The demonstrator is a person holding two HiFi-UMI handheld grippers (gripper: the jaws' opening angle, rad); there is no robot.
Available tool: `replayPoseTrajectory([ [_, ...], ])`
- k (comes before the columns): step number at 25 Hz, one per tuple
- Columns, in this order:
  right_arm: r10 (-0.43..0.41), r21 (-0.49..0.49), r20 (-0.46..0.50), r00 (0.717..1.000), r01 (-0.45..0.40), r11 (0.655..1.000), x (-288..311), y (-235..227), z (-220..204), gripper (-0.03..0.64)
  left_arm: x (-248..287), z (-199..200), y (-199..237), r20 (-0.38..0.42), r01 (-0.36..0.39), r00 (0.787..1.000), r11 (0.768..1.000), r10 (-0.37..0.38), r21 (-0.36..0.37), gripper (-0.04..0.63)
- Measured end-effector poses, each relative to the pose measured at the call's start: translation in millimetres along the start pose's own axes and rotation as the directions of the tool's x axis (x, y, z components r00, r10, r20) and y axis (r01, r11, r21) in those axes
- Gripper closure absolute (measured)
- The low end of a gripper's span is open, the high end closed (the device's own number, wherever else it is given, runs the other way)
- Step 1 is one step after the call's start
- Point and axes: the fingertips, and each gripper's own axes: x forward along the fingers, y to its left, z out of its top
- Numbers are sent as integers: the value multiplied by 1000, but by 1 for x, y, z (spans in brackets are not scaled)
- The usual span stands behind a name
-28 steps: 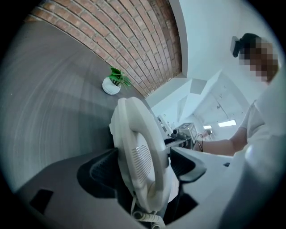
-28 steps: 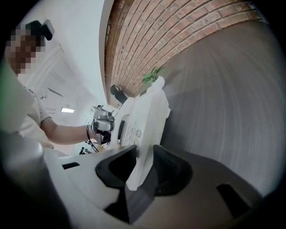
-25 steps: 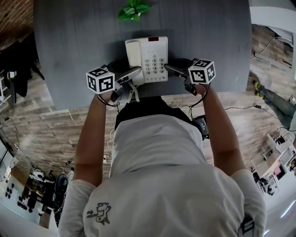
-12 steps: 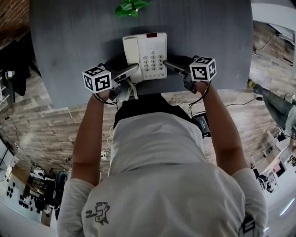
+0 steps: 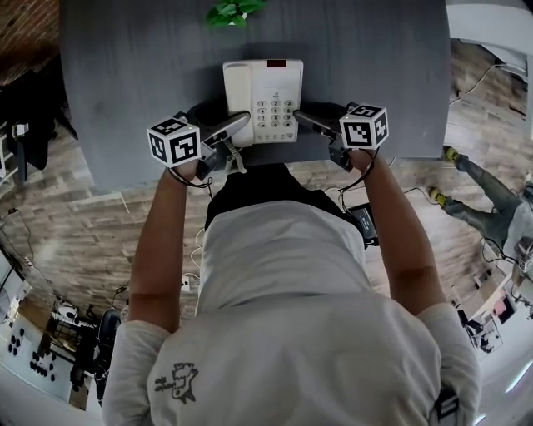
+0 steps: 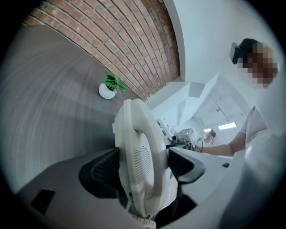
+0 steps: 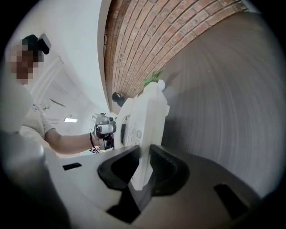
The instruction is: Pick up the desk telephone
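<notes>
The white desk telephone point(image 5: 262, 100) is over the near part of the grey table point(image 5: 125, 83), gripped from both sides. My left gripper point(image 5: 237, 125) is shut on its handset side; in the left gripper view the handset point(image 6: 134, 129) fills the gap between the dark fingers point(image 6: 100, 172). My right gripper point(image 5: 304, 119) is shut on the thin right edge of the base point(image 7: 145, 120), with the keypad facing left. Both pairs of jaws have just been closing on the telephone. Its coiled cord point(image 5: 236, 158) hangs off the near edge.
A small green plant in a white pot point(image 5: 236, 12) stands at the far edge of the table, behind the telephone. The table's near edge is just under my grippers. Wooden floor with cables lies below, and another person's legs point(image 5: 491, 191) are at the right.
Both grippers have moved a little up and away from me with the telephone between them. The cord end now hangs nearer the table's edge.
</notes>
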Motion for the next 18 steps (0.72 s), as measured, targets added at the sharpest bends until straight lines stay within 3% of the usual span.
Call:
replayPoseTrajectory([
  [5,-2,-36,4,1000,2,999,-8,-2,-8,537,5,-11,-8,11,-18,1000,999,17,38,241],
  [18,-28,-104,78,997,36,994,-44,43,6,541,-13,1,-58,48,-10,999,992,4,129,244],
])
